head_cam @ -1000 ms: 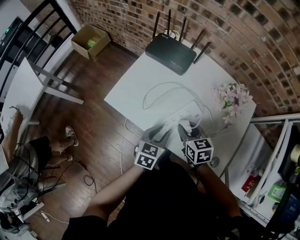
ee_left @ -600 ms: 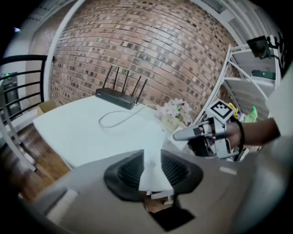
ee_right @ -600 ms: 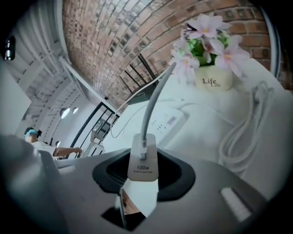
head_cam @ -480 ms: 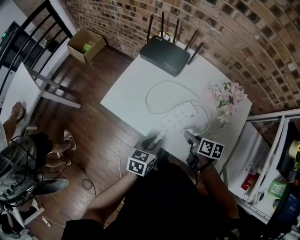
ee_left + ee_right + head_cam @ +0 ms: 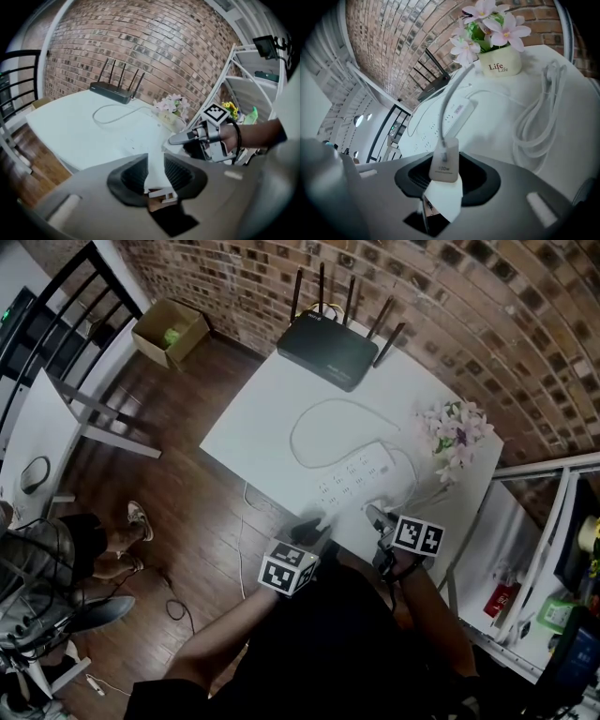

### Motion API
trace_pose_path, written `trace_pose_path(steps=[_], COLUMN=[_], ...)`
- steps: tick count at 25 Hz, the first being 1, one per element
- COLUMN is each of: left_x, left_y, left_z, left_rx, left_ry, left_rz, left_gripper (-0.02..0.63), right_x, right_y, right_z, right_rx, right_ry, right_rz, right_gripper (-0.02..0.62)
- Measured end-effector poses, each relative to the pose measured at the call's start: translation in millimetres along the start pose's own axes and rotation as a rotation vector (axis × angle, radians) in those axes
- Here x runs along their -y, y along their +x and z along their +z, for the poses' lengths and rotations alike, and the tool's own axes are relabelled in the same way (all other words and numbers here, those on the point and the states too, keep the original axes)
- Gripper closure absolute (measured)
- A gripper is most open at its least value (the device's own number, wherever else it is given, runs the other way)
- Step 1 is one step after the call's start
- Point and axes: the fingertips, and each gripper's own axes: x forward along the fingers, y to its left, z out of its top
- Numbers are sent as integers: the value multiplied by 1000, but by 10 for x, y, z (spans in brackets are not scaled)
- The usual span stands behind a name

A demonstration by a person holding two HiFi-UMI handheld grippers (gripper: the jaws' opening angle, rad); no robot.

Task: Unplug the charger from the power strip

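Gripping the charger [image 5: 444,161] tight in the jaws of the right gripper [image 5: 375,515], unplugged and clear of the power strip [image 5: 354,474], just off its near end by the front edge of the white table [image 5: 267,413]. Trailing its cable [image 5: 449,101] up toward the flower pot [image 5: 500,61]. Hovering the left gripper [image 5: 312,524] alongside, jaws narrowly apart, having just been closing, with nothing between them.

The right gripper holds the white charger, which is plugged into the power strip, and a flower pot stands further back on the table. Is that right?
Not quite. The charger is out of the power strip: the right gripper holds it clear, with the strip lying apart beyond it, as the right gripper view shows. The flower pot does stand further back.
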Motion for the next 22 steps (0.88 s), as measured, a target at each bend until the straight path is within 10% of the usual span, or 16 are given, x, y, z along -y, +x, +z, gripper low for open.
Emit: trace_pose_path(steps=[14,22], left_x=[-37,-9], left_y=[-103,-225], left_z=[29,175], left_rx=[6,45], left_ry=[-6,-6], left_rz=[-4,-13], left_gripper=[505,506], right_x=[164,-162], right_y=[-276,-575], right_z=[100,238], right_rx=[34,134], right_ry=[-172,-171], right_rz=[-243,-186], right_gripper=[314,378])
